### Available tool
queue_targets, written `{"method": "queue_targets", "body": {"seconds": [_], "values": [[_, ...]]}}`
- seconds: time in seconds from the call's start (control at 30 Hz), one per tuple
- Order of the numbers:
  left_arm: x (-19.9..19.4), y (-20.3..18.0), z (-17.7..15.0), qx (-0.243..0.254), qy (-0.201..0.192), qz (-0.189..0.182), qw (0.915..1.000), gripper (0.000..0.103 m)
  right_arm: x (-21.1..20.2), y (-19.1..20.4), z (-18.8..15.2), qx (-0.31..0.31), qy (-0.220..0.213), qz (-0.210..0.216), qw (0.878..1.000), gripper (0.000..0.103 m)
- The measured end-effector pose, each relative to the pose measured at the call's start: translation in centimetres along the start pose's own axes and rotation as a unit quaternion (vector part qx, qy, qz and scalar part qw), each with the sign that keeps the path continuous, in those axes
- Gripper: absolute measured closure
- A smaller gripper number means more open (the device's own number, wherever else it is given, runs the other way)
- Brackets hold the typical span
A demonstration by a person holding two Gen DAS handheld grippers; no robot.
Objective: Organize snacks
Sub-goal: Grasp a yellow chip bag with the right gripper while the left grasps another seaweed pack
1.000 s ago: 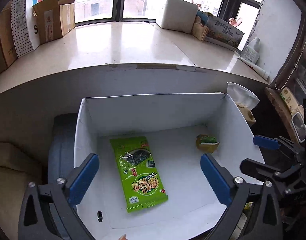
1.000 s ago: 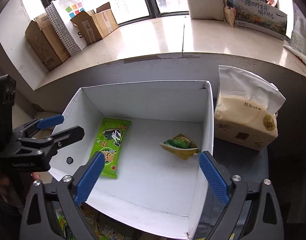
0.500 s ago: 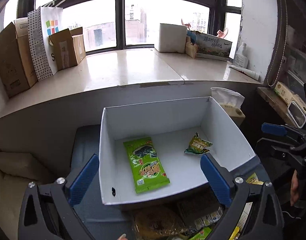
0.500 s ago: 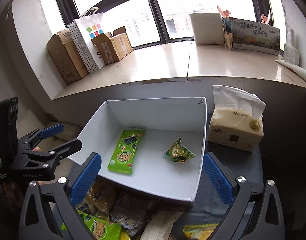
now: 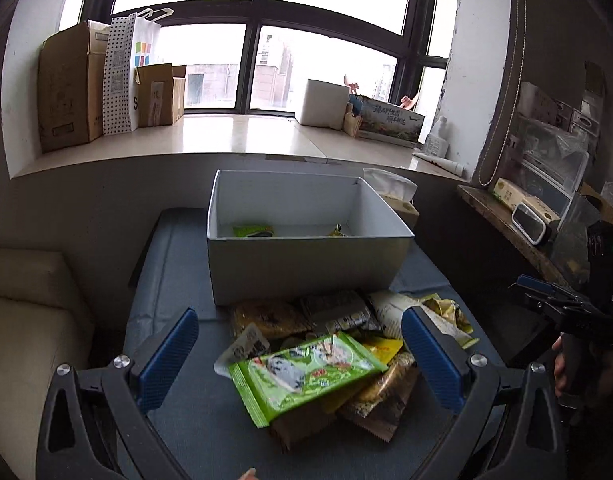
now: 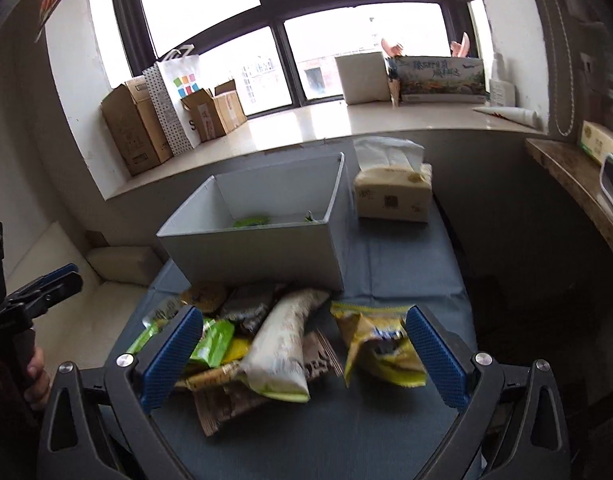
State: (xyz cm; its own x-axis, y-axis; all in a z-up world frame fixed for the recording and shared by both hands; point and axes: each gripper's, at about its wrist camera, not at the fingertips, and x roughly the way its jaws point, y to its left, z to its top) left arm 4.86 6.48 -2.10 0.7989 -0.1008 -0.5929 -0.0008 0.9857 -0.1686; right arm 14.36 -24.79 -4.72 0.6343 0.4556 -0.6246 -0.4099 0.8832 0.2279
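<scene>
A white box stands on the grey-blue table; the tops of a green packet and a small yellow-green packet show inside it. A pile of snack packets lies in front of the box. A green packet lies on top in the left wrist view. A cream tube-like packet and a yellow packet show in the right wrist view. My left gripper is open above the pile. My right gripper is open above the pile, empty.
A tissue pack stands right of the box. A cream cushion lies left of the table. A wooden shelf with small items is on the right. Cardboard boxes and a dotted bag stand on the window sill.
Both grippers have pulled back and lowered from over the box, so the snack pile in front of it has come into view. Both stay open and empty.
</scene>
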Motion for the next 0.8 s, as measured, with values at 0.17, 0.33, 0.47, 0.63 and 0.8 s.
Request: {"method": "queue_targets", "body": {"seconds": [0.17,0.33,0.47,0.63,0.8], "values": [[-0.9,0.4,-1.7,0.001,0.013,0.005,0.9999,0.000,0.8,-2.0,-2.0,0.020,0.032,-0.019,0.999,0.000],[-1.1,0.5,-1.7,-0.006,0.009,0.000,0.9999,0.000,4.1,-4.0,-1.5,0.042,0.067,-0.019,0.997,0.000],[-0.9,0.0,-1.8,-0.002,0.014,-0.005,0.9999,0.000,8.8,-6.2,-0.6,0.062,0.113,-0.014,0.992,0.000],[-0.4,-0.3,-2.4,0.011,0.028,-0.007,0.9995,0.000,13.2,-7.7,-0.8,0.061,0.162,-0.025,0.985,0.000],[0.3,-0.1,-2.8,0.013,0.040,-0.004,0.9991,0.000,15.4,-8.0,-1.5,0.065,0.200,-0.016,0.978,0.000]]}}
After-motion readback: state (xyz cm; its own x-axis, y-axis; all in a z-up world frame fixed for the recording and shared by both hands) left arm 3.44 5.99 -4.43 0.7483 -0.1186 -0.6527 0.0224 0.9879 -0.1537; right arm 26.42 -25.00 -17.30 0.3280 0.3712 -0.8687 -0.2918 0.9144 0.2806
